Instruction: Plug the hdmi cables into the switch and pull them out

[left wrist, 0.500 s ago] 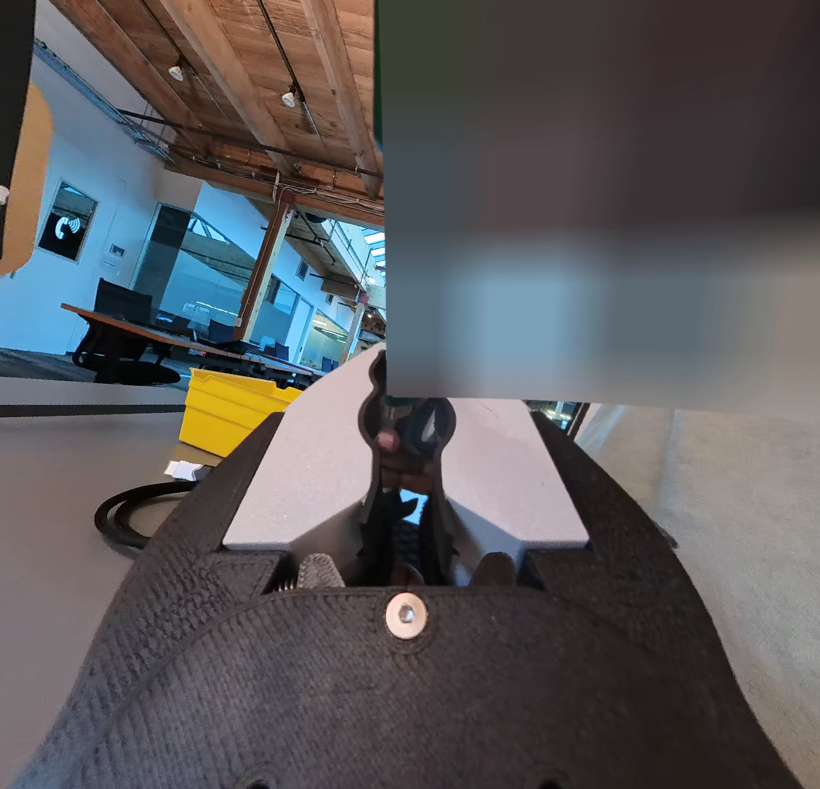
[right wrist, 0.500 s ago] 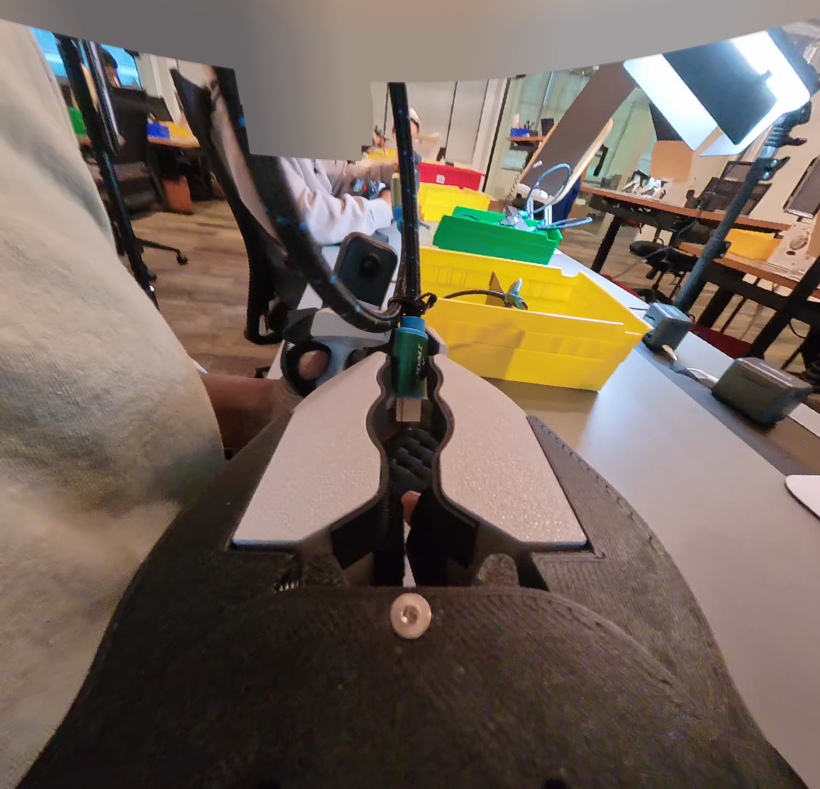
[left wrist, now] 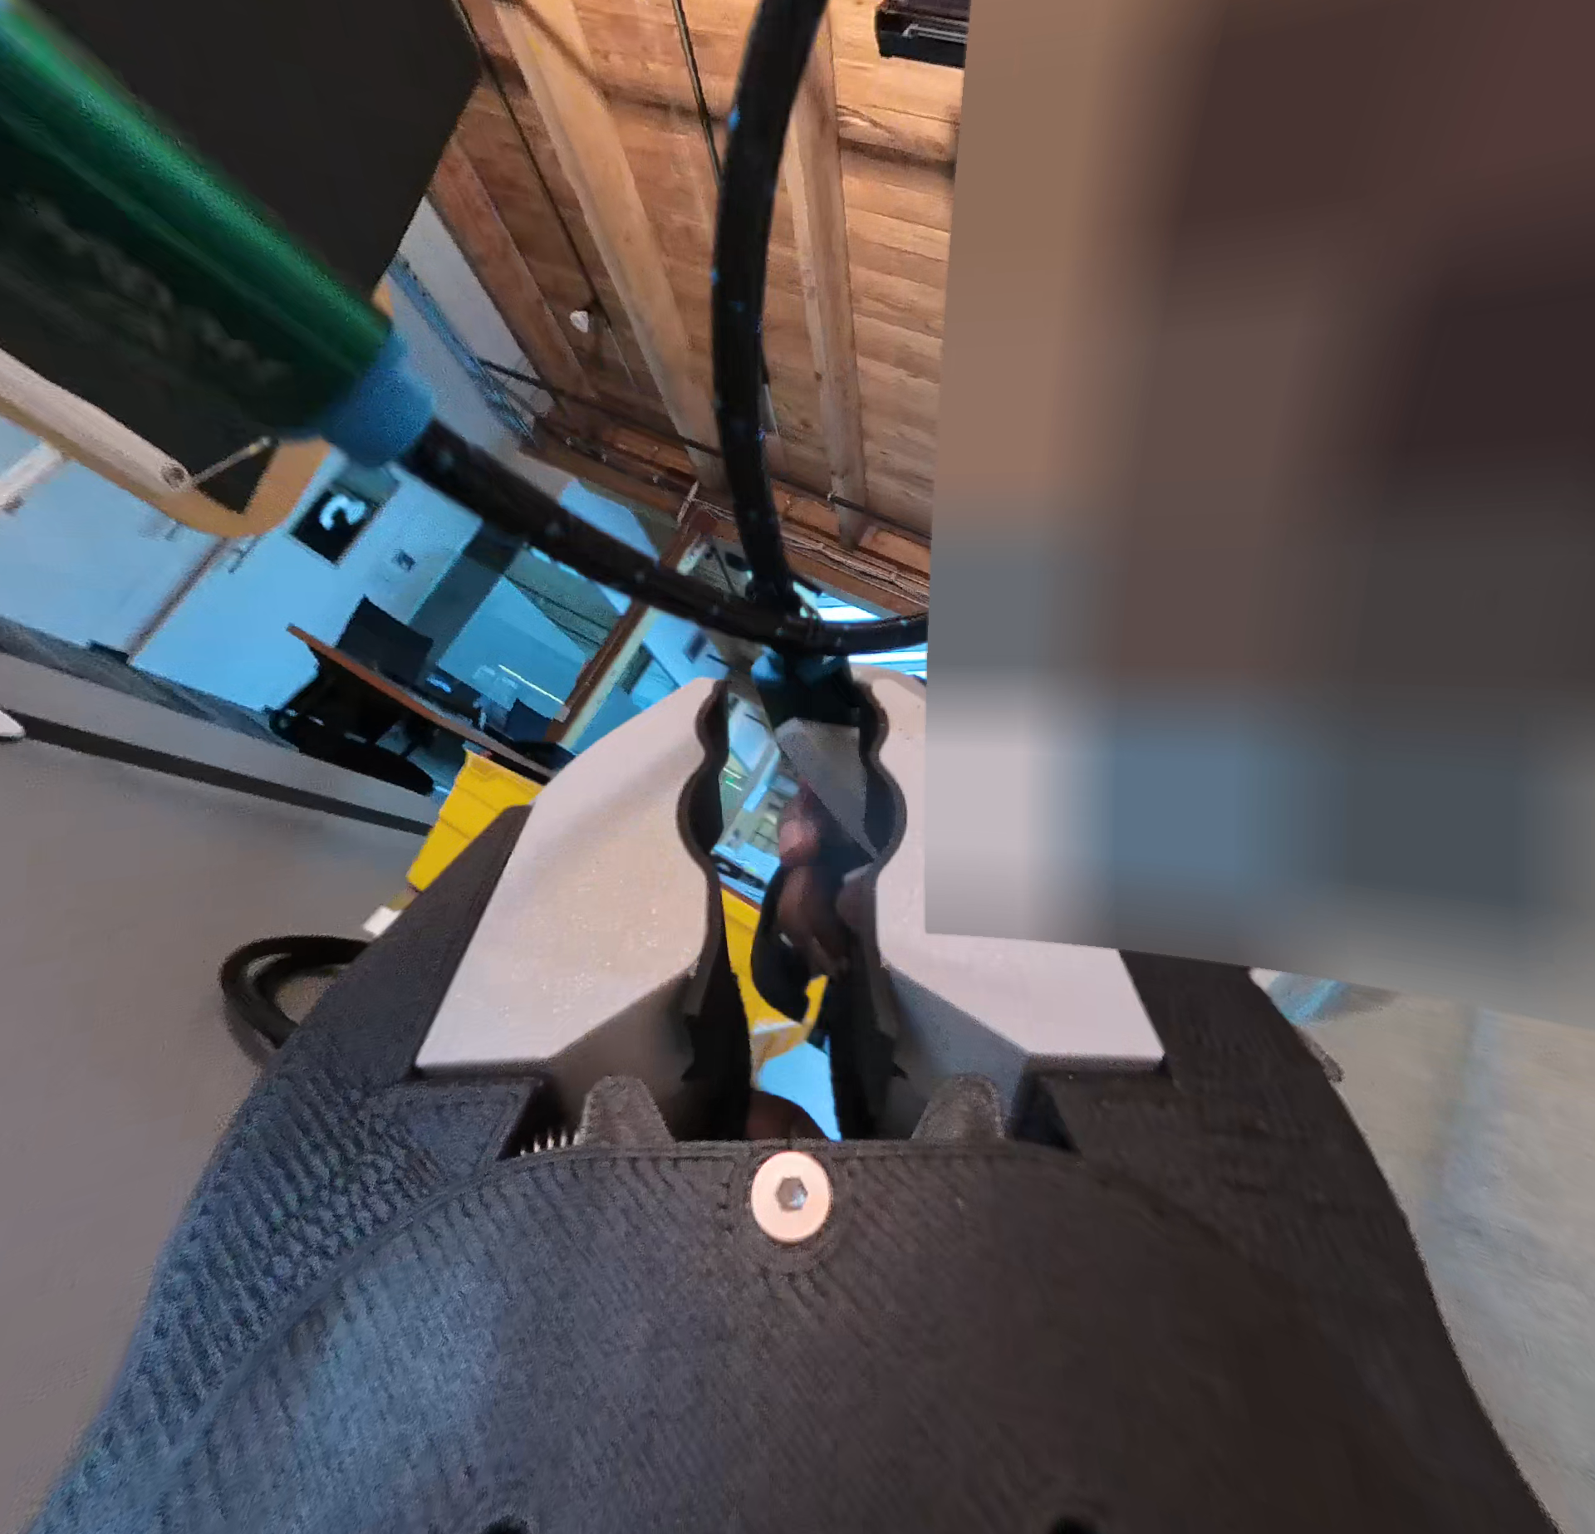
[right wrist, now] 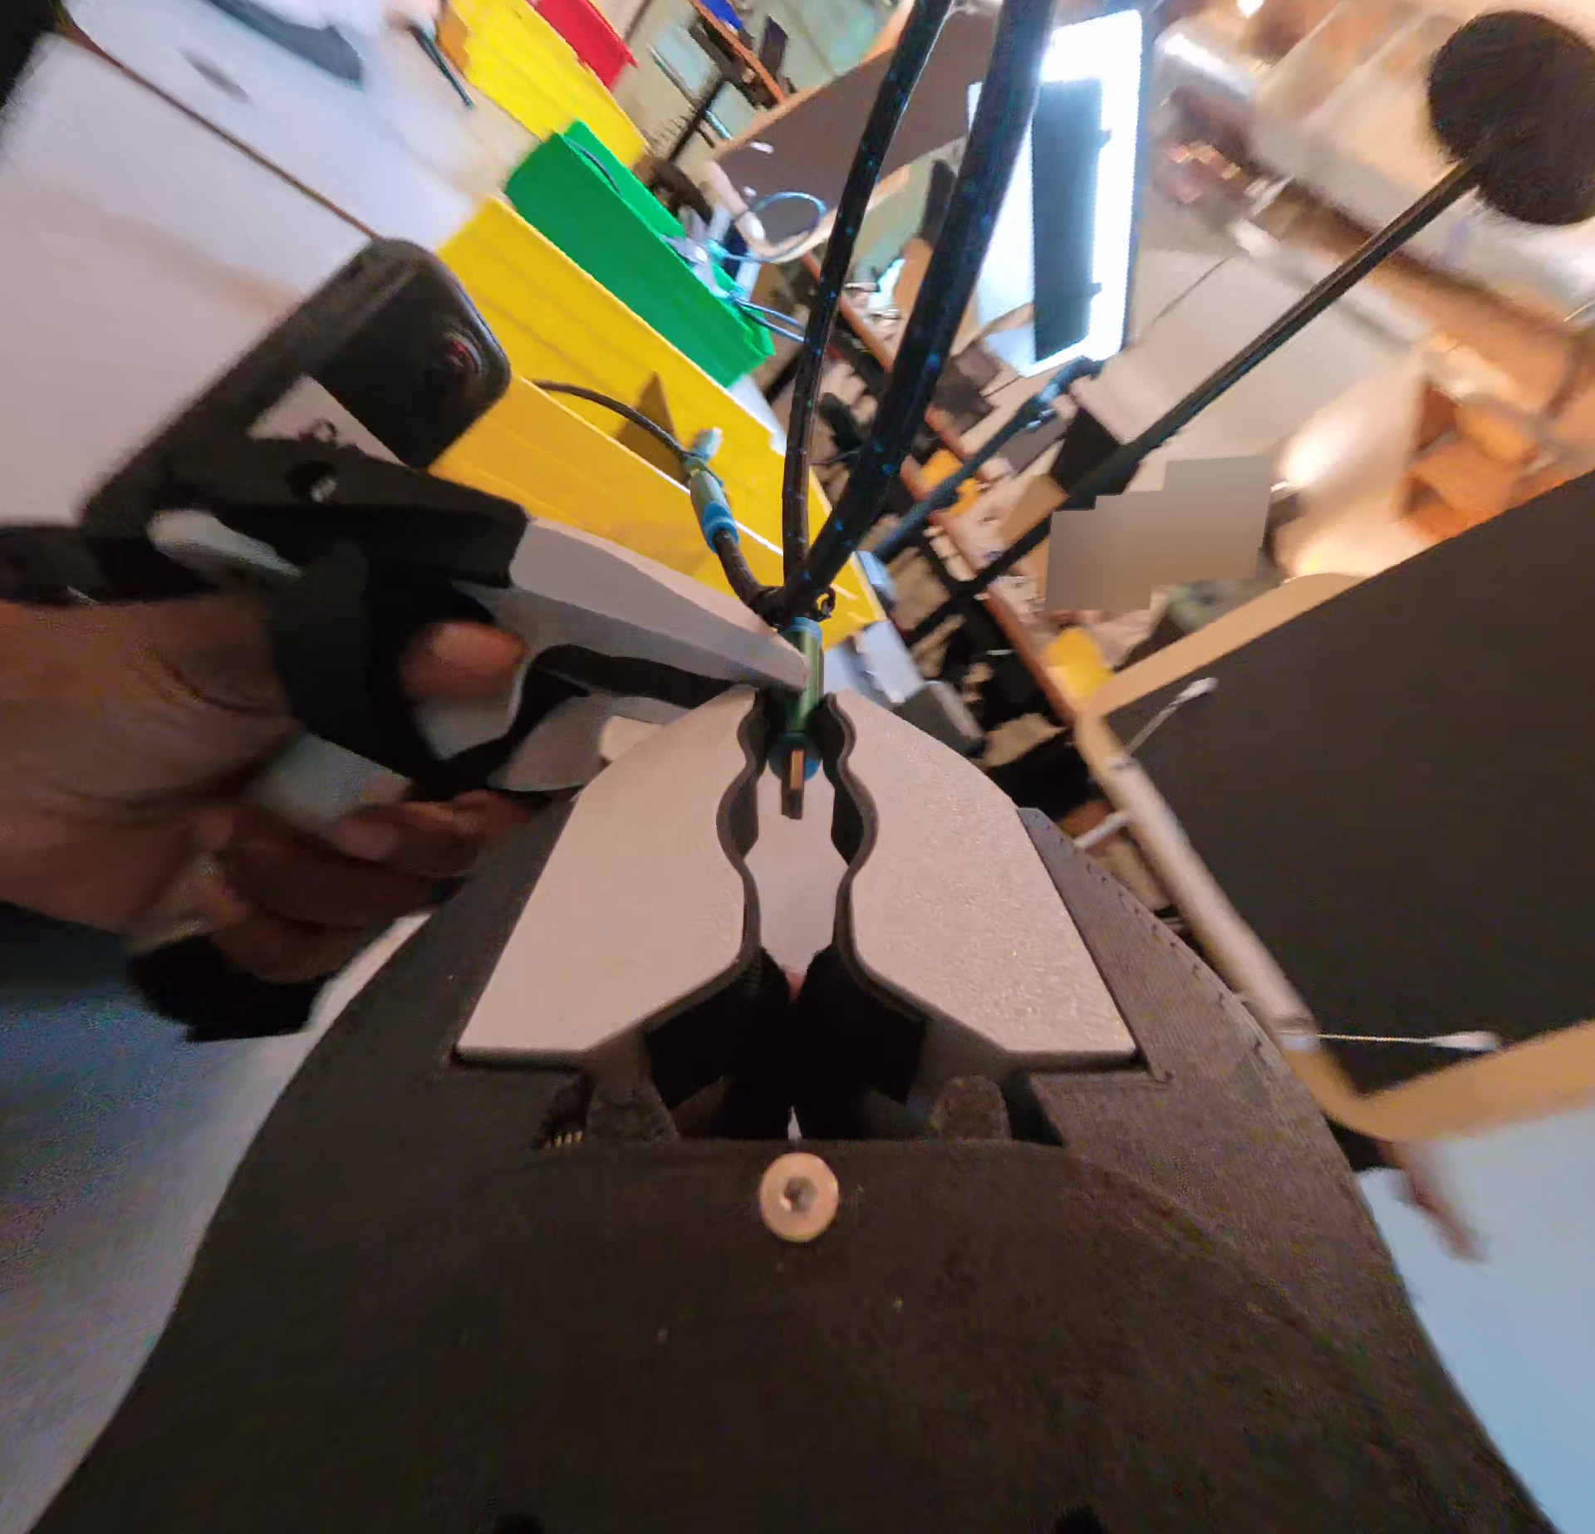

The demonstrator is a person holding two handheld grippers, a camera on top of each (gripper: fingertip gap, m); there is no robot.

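The right claw (right wrist: pixel 794 720) pinches a green HDMI plug (right wrist: pixel 798 699) at its tips, metal end pointing back toward the camera. Only the right wrist view shows the left claw (right wrist: pixel 790 673) and the hand (right wrist: pixel 129 759) holding it, its tip touching that plug. The left wrist view shows the left claw (left wrist: pixel 790 699) slightly parted around the black braided cable (left wrist: pixel 742 284), plus a second green plug (left wrist: pixel 173 267) close up; its lettering is blurred.

Left tongs (right wrist: pixel 798 673) crowd right tongs' (right wrist: pixel 794 716) tip; cables (right wrist: pixel 932 284) loop above.
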